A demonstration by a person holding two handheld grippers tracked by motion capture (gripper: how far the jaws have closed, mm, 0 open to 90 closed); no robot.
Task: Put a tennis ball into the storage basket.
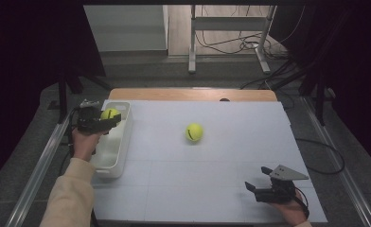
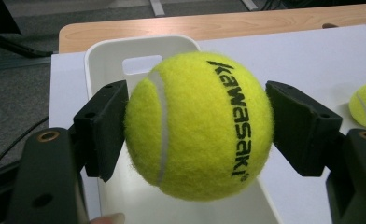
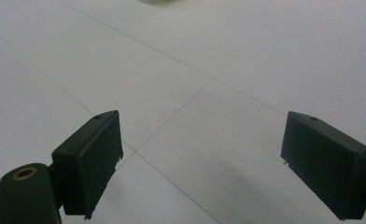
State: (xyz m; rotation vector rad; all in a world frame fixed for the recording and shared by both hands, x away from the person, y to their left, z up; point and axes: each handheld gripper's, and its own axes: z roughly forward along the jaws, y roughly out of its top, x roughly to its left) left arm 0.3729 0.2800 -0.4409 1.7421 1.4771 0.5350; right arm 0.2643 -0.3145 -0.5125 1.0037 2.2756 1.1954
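A lab: curtained test table (image 1: 212, 189), floor cables (image 1: 231, 45).

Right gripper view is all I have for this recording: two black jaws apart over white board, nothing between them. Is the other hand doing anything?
Observer: Yes. The left gripper is shut on a tennis ball, one pad on each side of it.
Operator: Where is it holding the ball?
Observer: Over the white bin at the left edge of the white board; the high view shows the ball above the bin's far end.
Operator: There's a yellow-green blur at my top edge. What is it?
Observer: Probably the second tennis ball, lying loose near the middle of the board.
Operator: And my gripper?
Observer: The right gripper is near the board's right front corner, open.
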